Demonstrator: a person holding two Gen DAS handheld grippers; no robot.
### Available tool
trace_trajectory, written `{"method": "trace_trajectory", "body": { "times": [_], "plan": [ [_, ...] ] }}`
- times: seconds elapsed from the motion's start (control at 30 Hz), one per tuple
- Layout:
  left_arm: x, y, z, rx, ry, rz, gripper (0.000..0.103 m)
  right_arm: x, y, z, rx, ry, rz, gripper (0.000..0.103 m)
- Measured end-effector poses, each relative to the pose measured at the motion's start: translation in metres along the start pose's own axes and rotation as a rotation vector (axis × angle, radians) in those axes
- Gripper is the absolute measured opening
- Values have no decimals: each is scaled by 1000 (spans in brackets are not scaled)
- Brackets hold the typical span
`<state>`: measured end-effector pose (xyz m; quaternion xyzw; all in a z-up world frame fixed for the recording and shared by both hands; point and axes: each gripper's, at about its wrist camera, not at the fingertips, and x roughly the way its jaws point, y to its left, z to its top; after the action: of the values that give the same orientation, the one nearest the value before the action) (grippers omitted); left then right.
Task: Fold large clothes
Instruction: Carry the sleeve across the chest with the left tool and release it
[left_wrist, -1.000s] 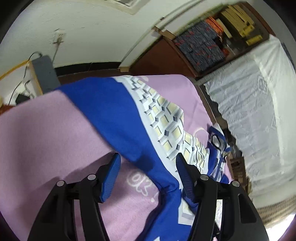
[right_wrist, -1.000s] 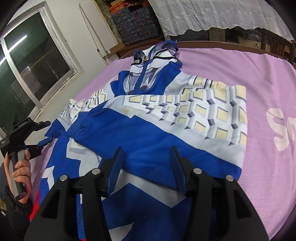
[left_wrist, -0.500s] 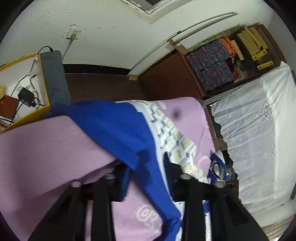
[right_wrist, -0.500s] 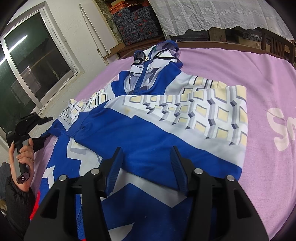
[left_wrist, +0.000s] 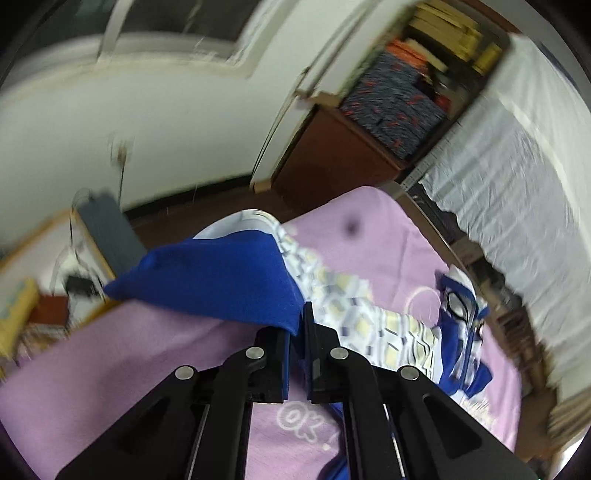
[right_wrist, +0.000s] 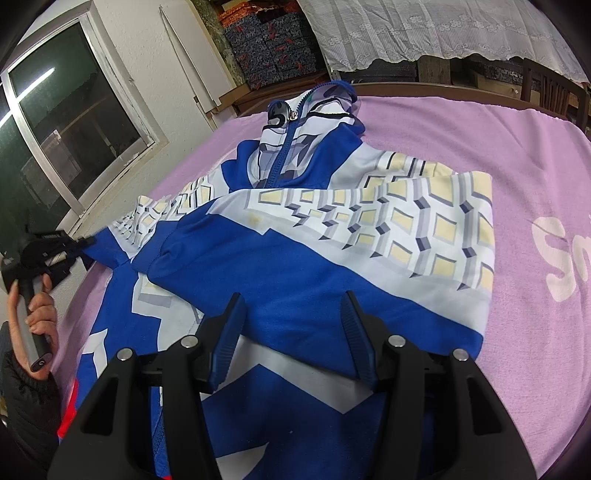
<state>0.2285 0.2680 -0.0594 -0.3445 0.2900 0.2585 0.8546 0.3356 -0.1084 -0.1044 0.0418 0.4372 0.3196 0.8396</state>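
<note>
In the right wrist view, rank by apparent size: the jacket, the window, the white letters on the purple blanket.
1. jacket, by far the largest.
2. window, though the frame cuts it off.
3. white letters, smallest, also cut off at the edge.

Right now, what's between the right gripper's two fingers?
In the right wrist view, the open right gripper has only the jacket showing between its fingers: the folded-over blue sleeve, not clamped.

A lived-in home bedroom is showing itself here: a lilac bedspread (right_wrist: 461, 147) is covering a wooden-framed bed, a white lace cloth (right_wrist: 424, 33) is hanging beyond its head, patterned boxes (right_wrist: 273, 48) are sitting stacked beside that, and a sliding window (right_wrist: 62, 122) is facing the bed's left side.
</note>
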Motion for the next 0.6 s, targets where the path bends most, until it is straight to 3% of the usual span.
{"method": "trace_trajectory", "body": {
  "times": [0.17,0.37,0.43,0.5,0.6],
  "plan": [
    [-24,-65,-14,230,-86,25,5,0,-1,0,-1,2,5,54],
    [-38,-160,-79,584,-127,-25,6,-2,-4,1,8,10,26,59],
    [-27,-186,-114,701,-80,-55,6,-5,-7,3,21,11,30,68],
    [-3,-207,-155,821,20,-69,6,-8,-12,4,45,3,16,76],
    [33,-213,-193,899,123,-1,8,-15,-33,9,144,-11,33,76]
  ]
}}
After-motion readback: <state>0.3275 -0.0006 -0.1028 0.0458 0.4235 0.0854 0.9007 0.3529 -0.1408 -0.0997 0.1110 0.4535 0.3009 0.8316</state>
